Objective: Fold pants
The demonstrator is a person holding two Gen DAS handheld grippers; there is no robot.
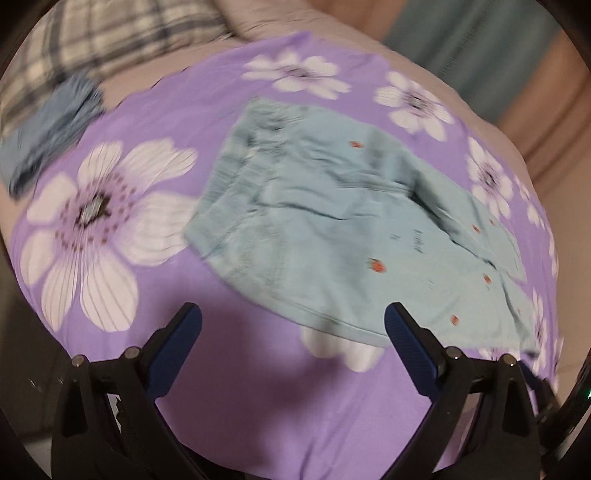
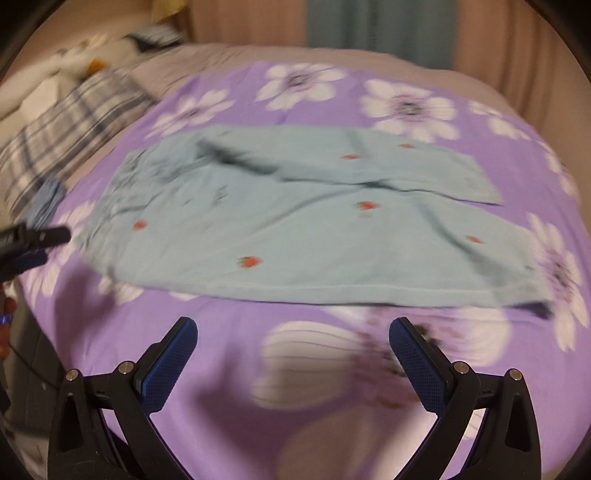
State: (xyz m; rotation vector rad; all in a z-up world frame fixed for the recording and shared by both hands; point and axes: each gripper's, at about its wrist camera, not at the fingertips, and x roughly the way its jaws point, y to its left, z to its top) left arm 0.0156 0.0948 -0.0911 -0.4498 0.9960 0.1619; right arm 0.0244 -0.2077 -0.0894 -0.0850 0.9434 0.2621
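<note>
Light blue pants point(image 1: 332, 221) with small red strawberry prints lie spread on a purple flowered sheet point(image 1: 122, 122). In the right wrist view the pants point(image 2: 295, 218) lie sideways, waistband to the left, legs to the right, one leg partly over the other. My left gripper point(image 1: 293, 323) is open and empty, just above the sheet at the pants' near hem. It also shows at the left edge of the right wrist view point(image 2: 44, 240). My right gripper point(image 2: 293, 334) is open and empty, short of the pants' near edge.
A plaid pillow point(image 1: 110, 37) lies at the back left of the bed, also in the right wrist view point(image 2: 74, 122). A blue denim garment point(image 1: 55, 125) lies beside it. Teal and beige curtains point(image 2: 380, 29) hang behind the bed.
</note>
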